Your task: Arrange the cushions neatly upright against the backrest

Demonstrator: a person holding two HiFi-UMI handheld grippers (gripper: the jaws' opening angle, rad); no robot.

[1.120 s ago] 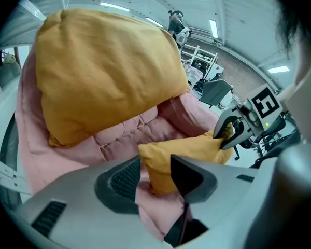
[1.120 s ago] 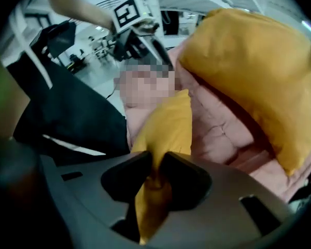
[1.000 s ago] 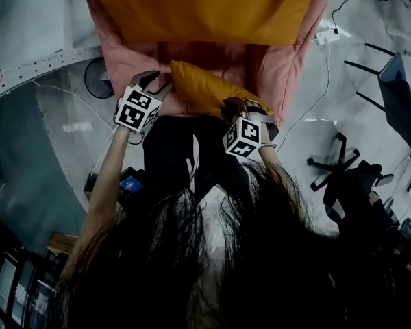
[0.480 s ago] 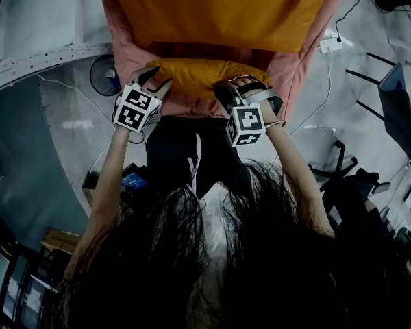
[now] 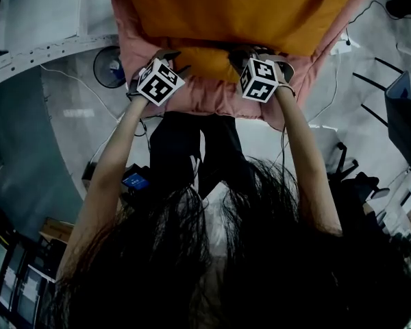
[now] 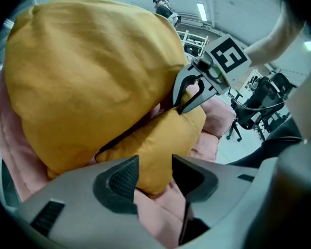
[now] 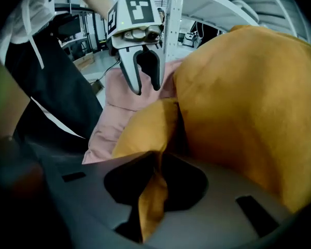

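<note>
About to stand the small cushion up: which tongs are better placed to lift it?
Right. The right tongs have just been closing and now pinch a fold of the small cushion. The left tongs stand open, with the cushion's corner between the pads but not pinched.

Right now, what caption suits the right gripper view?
Right gripper, jaws just closed further, pinches a fold of the small cushion beside the large cushion; left gripper open beyond.

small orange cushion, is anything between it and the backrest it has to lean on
Yes: the large orange cushion stands directly behind the small orange cushion, touching it and filling the back of the pink sofa. Nothing else visible lies between the two cushions.
</note>
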